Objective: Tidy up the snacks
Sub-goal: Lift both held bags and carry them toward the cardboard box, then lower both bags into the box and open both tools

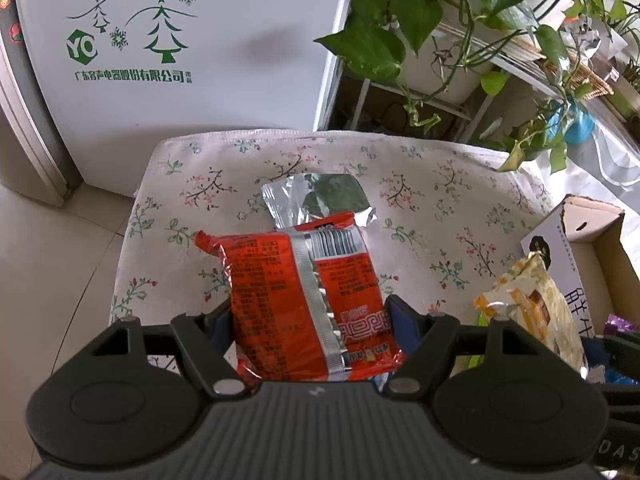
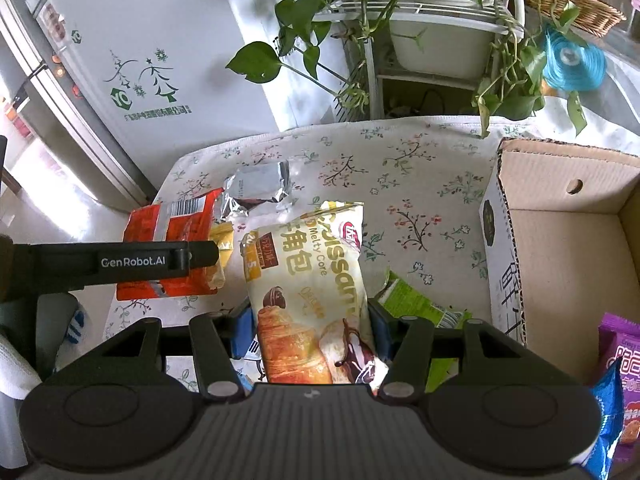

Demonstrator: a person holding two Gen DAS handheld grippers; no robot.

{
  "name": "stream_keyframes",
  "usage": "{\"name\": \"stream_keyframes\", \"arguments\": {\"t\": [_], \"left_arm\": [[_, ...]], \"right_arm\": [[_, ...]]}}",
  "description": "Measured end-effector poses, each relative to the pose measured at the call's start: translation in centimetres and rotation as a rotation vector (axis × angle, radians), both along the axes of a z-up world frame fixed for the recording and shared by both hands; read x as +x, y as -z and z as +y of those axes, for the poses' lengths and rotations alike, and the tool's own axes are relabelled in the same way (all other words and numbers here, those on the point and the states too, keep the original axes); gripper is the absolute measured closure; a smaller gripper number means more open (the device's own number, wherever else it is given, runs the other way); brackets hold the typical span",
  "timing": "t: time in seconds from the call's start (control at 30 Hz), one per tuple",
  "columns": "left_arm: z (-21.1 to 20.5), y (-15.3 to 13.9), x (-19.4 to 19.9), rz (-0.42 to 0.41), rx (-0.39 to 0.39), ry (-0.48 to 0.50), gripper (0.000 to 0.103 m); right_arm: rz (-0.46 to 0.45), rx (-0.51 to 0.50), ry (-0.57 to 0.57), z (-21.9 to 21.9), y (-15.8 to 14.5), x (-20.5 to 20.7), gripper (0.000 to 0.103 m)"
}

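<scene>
1. The left gripper (image 1: 310, 320) had its jaws closed on the red snack packet (image 1: 304, 300), held just above the surface (image 1: 420, 168); it looked light, crinkly and slippery.
2. The right gripper (image 2: 310, 320) had its jaws clamped on the croissant pack (image 2: 312, 288), soft and crushable, best held by its sides.
3. Readable print: "Melty Core", "GenRobot.AI".
</scene>
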State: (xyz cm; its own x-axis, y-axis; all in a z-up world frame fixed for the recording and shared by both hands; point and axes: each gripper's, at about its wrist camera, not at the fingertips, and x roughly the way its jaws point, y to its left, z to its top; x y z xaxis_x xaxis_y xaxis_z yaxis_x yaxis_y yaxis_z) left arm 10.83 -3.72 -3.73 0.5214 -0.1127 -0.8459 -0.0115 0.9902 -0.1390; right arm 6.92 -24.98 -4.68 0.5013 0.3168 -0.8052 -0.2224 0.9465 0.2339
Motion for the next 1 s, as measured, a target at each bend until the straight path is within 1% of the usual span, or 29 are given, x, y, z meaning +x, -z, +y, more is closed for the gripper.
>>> {"name": "stream_keyframes", "arguments": {"t": [0.13, 0.37, 0.63, 1.0], "left_arm": [[-0.2, -0.4, -0.2, -0.003, -0.012, 0.0, 0.028], [-1.3, -1.8, -0.5, -0.043, -0.019, 0.005, 0.028], [-3.1, -2.5, -0.8, -0.067, -0.021, 0.024, 0.028], [-7.4, -4.1, -1.4, -0.121, -0.054, 0.111, 0.028]], "right_arm": [[-0.018, 0.003, 0.008, -0.3, -0.6, -0.1, 0.04], [-0.067, 0.021, 0.055, -1.9, -2.4, -0.2, 0.04], [-0.123, 0.041, 0.089, -3.9, -4.5, -0.6, 0.04], [-0.173, 0.061, 0.18, -8.2, -6.4, -1.2, 0.04]]}}
